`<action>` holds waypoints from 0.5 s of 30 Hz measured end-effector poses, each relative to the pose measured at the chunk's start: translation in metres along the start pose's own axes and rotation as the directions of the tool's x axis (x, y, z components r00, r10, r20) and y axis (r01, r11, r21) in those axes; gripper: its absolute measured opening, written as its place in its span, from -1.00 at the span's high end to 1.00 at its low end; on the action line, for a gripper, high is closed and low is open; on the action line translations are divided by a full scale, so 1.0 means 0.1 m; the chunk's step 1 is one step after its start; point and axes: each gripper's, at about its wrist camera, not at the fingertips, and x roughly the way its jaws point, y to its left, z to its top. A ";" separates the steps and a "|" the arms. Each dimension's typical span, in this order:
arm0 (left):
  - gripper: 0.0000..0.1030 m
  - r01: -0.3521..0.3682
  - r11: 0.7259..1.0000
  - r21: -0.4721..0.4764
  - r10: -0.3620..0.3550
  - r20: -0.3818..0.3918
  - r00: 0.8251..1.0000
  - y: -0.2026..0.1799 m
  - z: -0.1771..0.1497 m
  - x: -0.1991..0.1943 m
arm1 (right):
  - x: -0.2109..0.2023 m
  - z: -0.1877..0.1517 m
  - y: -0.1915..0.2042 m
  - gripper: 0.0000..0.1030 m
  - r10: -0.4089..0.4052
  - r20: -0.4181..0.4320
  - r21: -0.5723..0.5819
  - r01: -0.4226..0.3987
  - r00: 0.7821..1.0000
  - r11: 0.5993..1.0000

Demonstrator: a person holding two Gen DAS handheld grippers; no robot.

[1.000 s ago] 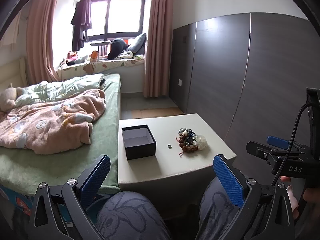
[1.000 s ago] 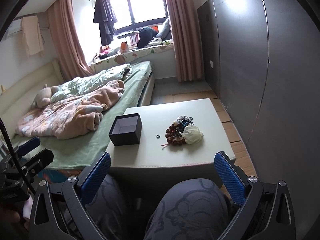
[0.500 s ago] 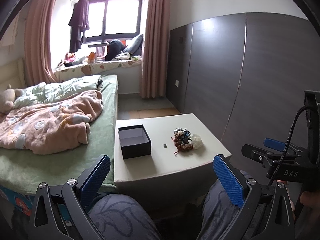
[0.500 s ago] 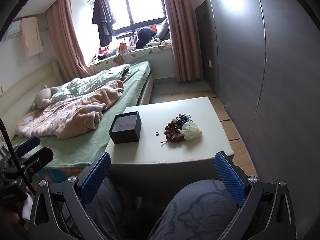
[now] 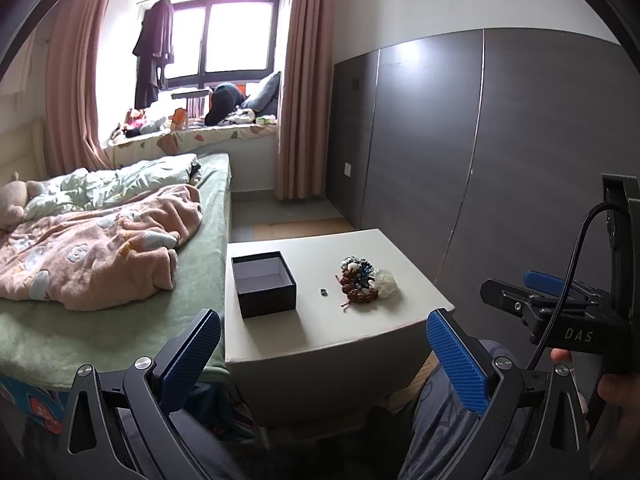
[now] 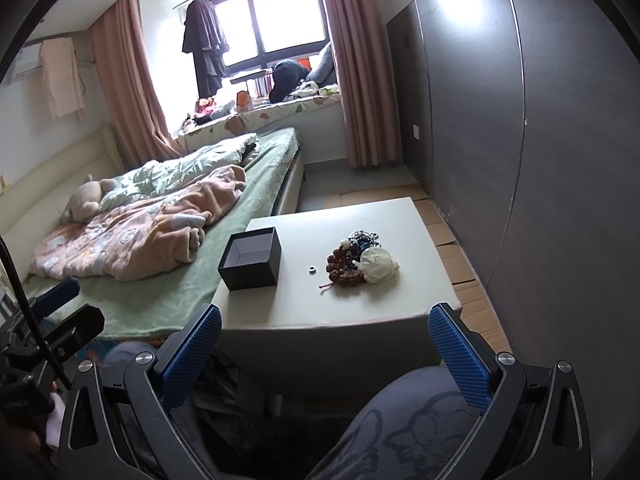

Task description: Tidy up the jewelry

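Left wrist view: both blue-padded grippers, left gripper (image 5: 324, 354) and right gripper (image 6: 325, 350), were held wide open and empty above patterned grey trousers (image 6: 404, 428). Further off, an open black square box (image 5: 264, 284), a tiny ring (image 5: 323, 291) and a heaped pile of beaded bracelets (image 5: 366, 280) were spotted on the white low table (image 5: 320, 332).

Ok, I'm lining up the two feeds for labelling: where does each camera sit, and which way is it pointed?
Left wrist: sits on the left gripper, jaws open, facing the low table beside the bed; the person's knees and the right gripper at the right edge show.
Right wrist: sits on the right gripper, jaws open, facing the same table from further right; a knee and the left gripper at the left edge show.
Shared: open black box, small ring, bead jewelry pile, window.
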 end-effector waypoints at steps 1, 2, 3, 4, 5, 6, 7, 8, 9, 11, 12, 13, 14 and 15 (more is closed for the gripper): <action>-1.00 0.000 1.000 0.000 0.000 0.002 1.000 0.00 0.00 -0.01 | -0.01 0.01 -0.01 -1.00 0.001 0.003 0.003 -0.001 1.000 1.000; -0.99 0.001 1.000 -0.001 -0.001 0.001 1.000 0.00 0.00 -0.02 | -0.02 0.01 -0.01 -1.00 0.002 0.005 0.006 -0.002 1.000 1.000; -0.99 0.000 1.000 -0.002 0.000 -0.001 1.000 0.00 0.00 -0.02 | -0.03 0.02 -0.02 -1.00 0.002 0.007 0.008 -0.002 1.000 1.000; -0.99 -0.003 1.000 -0.001 0.003 -0.001 1.000 0.00 0.00 -0.02 | -0.03 0.02 -0.03 -1.00 0.001 0.009 0.010 -0.001 1.000 1.000; -1.00 -0.005 1.000 -0.002 0.005 0.001 1.000 0.00 0.00 -0.02 | -0.03 0.03 -0.04 -1.00 0.002 0.012 0.016 -0.002 1.000 1.000; -1.00 -0.007 1.000 -0.004 0.007 0.003 1.000 0.01 0.00 -0.02 | -0.03 0.03 -0.05 -1.00 0.002 0.014 0.024 -0.003 1.000 1.000; -1.00 -0.006 1.000 -0.007 0.006 0.006 1.000 0.02 -0.01 -0.03 | -0.03 0.03 -0.07 -1.00 0.001 0.016 0.030 -0.001 1.000 1.000; -1.00 -0.005 1.000 -0.008 0.005 0.010 1.000 0.02 0.00 -0.02 | -0.04 0.03 -0.08 -1.00 -0.003 0.021 0.037 0.002 1.000 0.999; -0.99 -0.002 1.000 -0.007 0.003 0.012 1.000 0.03 0.00 -0.01 | -0.05 0.02 -0.10 -1.00 -0.005 0.027 0.045 0.004 1.000 0.999; -1.00 0.007 1.000 -0.007 -0.007 0.013 1.000 0.05 0.02 0.03 | -0.06 0.02 -0.15 -1.00 -0.008 0.034 0.061 0.006 0.999 0.998; -0.99 0.018 1.000 -0.011 -0.018 0.013 1.000 0.06 0.04 0.05 | -0.06 0.03 -0.18 -1.00 -0.016 0.035 0.070 0.013 0.999 0.997; -0.99 0.040 0.999 -0.017 -0.040 0.008 0.999 0.07 0.09 0.12 | -0.05 0.05 -0.22 -1.00 -0.024 0.035 0.079 0.021 0.999 0.997; -0.99 0.054 0.998 -0.020 -0.054 0.001 0.999 0.08 0.12 0.18 | -0.04 0.07 -0.25 -1.00 -0.028 0.036 0.088 0.025 0.999 0.996; -0.99 0.061 0.998 -0.019 -0.061 -0.005 0.998 0.09 0.14 0.22 | -0.02 0.11 -0.30 -1.00 -0.031 0.037 0.104 0.027 0.999 0.994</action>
